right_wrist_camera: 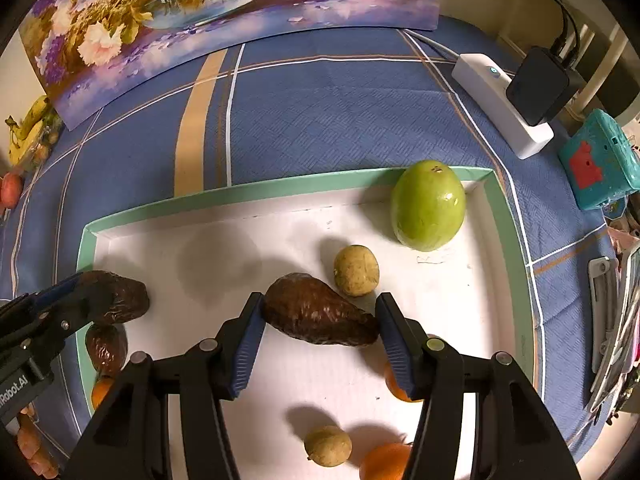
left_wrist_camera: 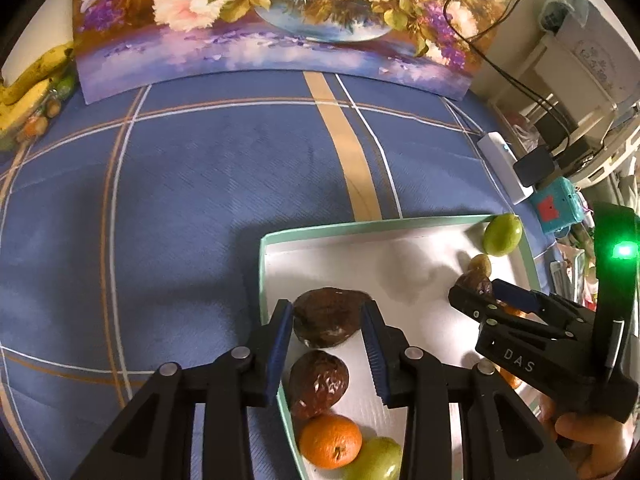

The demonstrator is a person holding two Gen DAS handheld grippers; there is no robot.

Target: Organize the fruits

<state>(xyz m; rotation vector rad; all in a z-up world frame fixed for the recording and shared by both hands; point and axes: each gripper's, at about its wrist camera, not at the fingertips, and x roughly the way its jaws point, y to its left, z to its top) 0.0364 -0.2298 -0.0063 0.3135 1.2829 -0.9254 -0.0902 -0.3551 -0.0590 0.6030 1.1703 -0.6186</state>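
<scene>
A white tray with a green rim (left_wrist_camera: 360, 226) lies on the blue checked cloth. My left gripper (left_wrist_camera: 327, 306) points down into the tray's left end, pads against both sides of a dark brown avocado (left_wrist_camera: 328, 316). Below it lie a second brown fruit (left_wrist_camera: 318, 384), an orange (left_wrist_camera: 330, 440) and a green fruit (left_wrist_camera: 376, 460). My right gripper (right_wrist_camera: 320, 300) is shut lengthwise on another brown avocado (right_wrist_camera: 320, 312) low over the tray's middle. A big green fruit (right_wrist_camera: 428, 204) sits in the far right corner, with a tan round fruit (right_wrist_camera: 356, 270) beside the avocado.
Bananas (left_wrist_camera: 32, 76) and small fruits lie at the far left edge of the cloth. A flower painting (left_wrist_camera: 272, 20) leans at the back. A white power strip (right_wrist_camera: 500, 100) and a teal box (right_wrist_camera: 600, 160) sit right of the tray. Another tan fruit (right_wrist_camera: 328, 446) and oranges lie near the tray's front.
</scene>
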